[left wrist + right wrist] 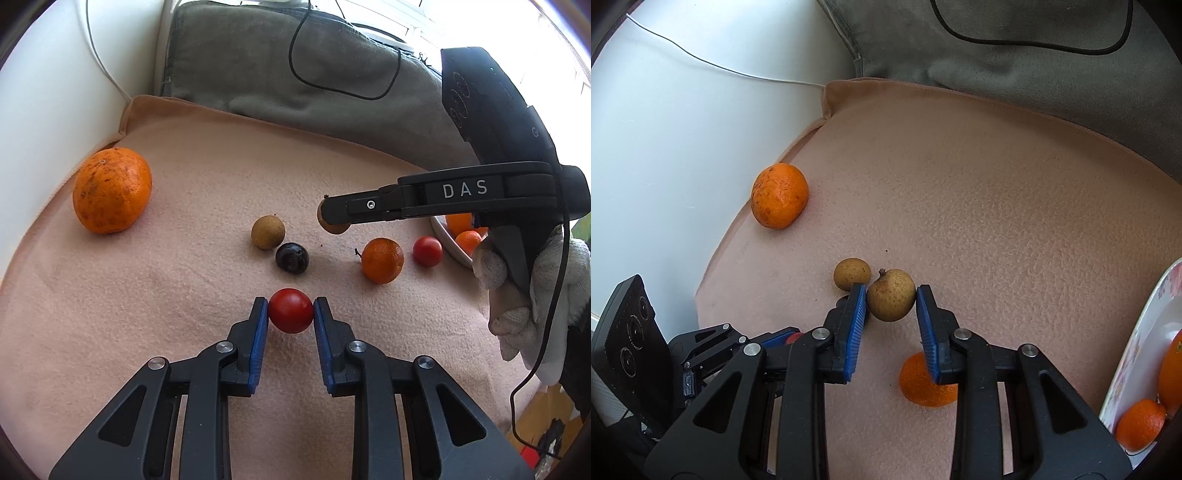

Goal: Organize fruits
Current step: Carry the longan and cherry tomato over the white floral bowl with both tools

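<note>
Blue-padded fingers (pixel 320 314) of my left gripper (pixel 291 308) pinch a red fruit (pixel 290 311) at lower centre. My right gripper (pixel 891 295) clamps a brown fruit (pixel 891 294); the plate (pixel 1134 350) lies at its frame's right edge, nearer that hand.

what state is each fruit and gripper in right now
left gripper: shut on the red tomato
right gripper: shut on the brown fruit
large orange: loose on the cloth
dark plum: loose on the cloth
plate: holds oranges
</note>
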`<state>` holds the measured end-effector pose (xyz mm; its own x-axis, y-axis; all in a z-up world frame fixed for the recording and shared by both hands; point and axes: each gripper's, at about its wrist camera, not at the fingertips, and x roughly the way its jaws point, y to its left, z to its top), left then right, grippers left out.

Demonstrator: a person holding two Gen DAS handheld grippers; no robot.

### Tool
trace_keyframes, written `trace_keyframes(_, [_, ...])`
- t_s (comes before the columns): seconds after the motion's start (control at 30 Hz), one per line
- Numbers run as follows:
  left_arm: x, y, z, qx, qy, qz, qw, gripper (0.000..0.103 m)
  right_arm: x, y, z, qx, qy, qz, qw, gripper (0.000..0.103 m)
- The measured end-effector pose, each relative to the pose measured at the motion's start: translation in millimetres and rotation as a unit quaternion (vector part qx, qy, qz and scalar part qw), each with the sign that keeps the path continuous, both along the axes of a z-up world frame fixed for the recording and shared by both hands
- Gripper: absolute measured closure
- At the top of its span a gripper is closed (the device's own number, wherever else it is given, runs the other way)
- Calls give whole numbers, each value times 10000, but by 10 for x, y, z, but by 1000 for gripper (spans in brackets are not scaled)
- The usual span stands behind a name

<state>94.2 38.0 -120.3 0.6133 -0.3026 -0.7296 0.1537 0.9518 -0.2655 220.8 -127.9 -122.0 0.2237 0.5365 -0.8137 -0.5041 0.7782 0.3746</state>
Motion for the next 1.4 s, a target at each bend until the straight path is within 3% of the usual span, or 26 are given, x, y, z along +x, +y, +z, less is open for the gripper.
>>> trace_keyframes(0.3, [-65,-68,148,-6,-173,-35,9998,80,-160,-291,230,171,-241,-223,9993,74])
trace_keyframes(0.8, [-28,-439,383,-108,-454,-355,9983,80,-504,-1125,593,311,-735,-864,9931,73])
trace_keyframes(1.4, [235,-1289,555,-125,-687,-1038,9921,80,-846,-2327,619,156,-974,-1929,9763,73])
